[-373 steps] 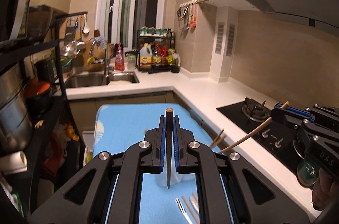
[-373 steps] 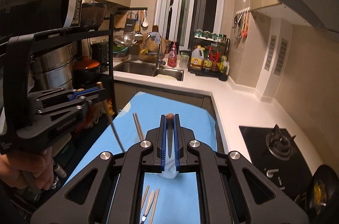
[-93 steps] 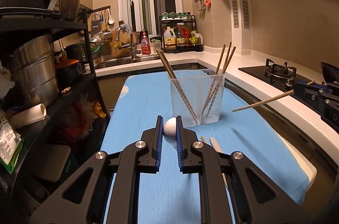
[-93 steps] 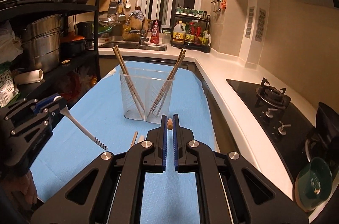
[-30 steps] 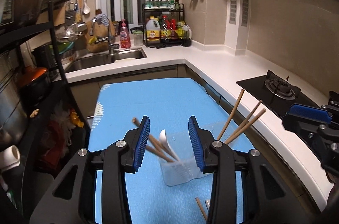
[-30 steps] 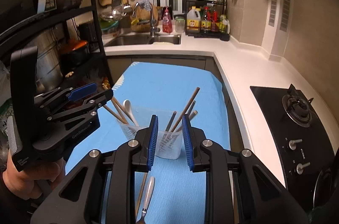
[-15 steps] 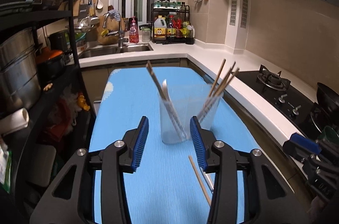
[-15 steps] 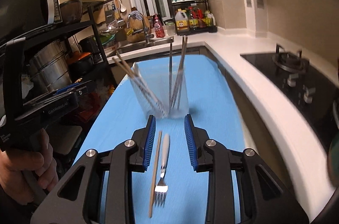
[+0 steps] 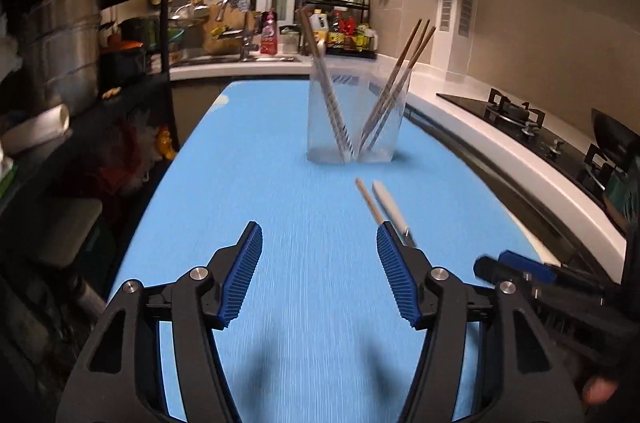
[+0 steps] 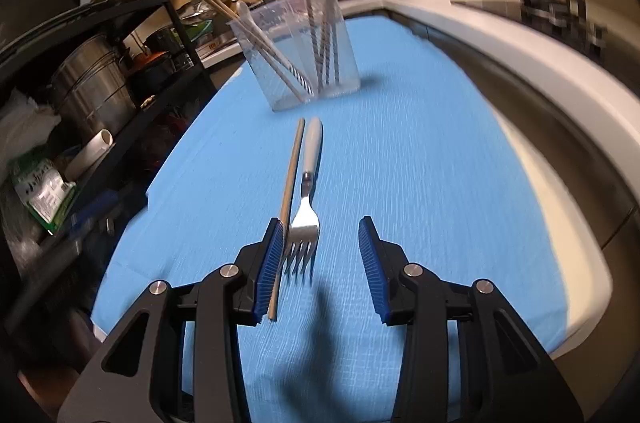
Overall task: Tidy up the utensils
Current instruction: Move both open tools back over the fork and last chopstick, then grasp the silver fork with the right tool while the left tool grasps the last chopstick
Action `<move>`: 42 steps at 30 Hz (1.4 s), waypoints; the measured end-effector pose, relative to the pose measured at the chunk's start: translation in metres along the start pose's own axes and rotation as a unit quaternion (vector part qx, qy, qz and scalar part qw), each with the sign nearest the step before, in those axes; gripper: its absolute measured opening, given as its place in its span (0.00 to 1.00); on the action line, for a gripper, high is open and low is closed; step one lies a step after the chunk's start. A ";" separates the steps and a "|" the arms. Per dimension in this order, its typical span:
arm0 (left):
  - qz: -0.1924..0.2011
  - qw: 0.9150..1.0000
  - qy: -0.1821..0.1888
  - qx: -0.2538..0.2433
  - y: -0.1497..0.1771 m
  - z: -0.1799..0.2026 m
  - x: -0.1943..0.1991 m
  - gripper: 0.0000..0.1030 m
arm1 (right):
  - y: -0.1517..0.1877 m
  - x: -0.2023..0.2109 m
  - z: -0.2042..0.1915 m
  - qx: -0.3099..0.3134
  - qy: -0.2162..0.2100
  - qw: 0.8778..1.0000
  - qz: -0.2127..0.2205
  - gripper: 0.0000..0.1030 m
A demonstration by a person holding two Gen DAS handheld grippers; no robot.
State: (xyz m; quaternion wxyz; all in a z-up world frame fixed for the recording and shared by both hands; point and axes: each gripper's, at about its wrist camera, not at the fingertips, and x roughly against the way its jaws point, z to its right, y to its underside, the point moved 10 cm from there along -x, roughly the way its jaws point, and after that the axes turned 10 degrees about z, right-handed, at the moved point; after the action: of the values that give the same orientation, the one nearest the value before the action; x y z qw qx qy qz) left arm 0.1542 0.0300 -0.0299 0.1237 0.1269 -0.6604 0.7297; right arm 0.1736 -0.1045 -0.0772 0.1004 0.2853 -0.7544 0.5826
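A clear plastic holder stands on the blue mat and holds several chopsticks and a white spoon; it also shows in the right wrist view. A fork with a white handle and a single chopstick lie side by side on the mat in front of it, also seen in the left wrist view as the fork and the chopstick. My right gripper is open and low over the fork's tines. My left gripper is open and empty.
A black shelf rack with steel pots stands left of the mat. A white counter with a gas hob runs along the right. The sink and bottle rack are at the back.
Both grippers have come down and forward toward the mat and opened wider. The right gripper now has the fork's tines between its fingers.
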 end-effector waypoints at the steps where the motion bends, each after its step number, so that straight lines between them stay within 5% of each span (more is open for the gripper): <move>1: -0.002 1.000 -0.002 0.005 0.009 0.000 0.002 0.56 | 0.004 -0.003 0.001 -0.013 -0.005 1.000 -0.007 0.39; 10: -0.008 1.000 -0.001 0.012 0.050 -0.003 0.012 0.50 | 0.028 -0.027 -0.006 -0.070 -0.018 0.996 -0.053 0.38; 15: -0.001 1.000 -0.003 0.021 0.048 -0.008 0.014 0.50 | 0.034 -0.030 -0.017 -0.047 -0.002 0.997 -0.064 0.20; 20: 0.003 1.000 -0.002 0.025 0.050 -0.006 0.016 0.49 | 0.035 -0.025 -0.020 -0.028 0.009 0.998 -0.063 0.18; 28: -0.002 1.000 0.022 0.020 0.053 0.010 0.019 0.48 | 0.019 -0.003 0.005 0.000 0.046 0.999 -0.026 0.13; 29: -0.004 0.999 0.030 0.021 0.052 0.013 0.018 0.48 | 0.018 -0.002 0.010 0.006 0.051 0.998 -0.025 0.02; 35: -0.038 0.996 0.076 0.027 0.059 0.044 0.003 0.43 | 0.021 0.008 0.021 0.061 0.050 0.997 -0.006 0.01; 42: -0.076 0.995 0.063 0.018 0.069 0.065 -0.022 0.43 | 0.023 0.010 0.019 0.094 0.045 0.994 0.013 0.01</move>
State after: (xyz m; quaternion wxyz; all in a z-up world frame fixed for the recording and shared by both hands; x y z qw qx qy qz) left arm 0.1517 -0.0413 -0.0958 0.2176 0.1325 -0.6267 0.7365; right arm 0.1561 -0.1221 -0.0968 0.0993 0.2571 -0.6949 0.6642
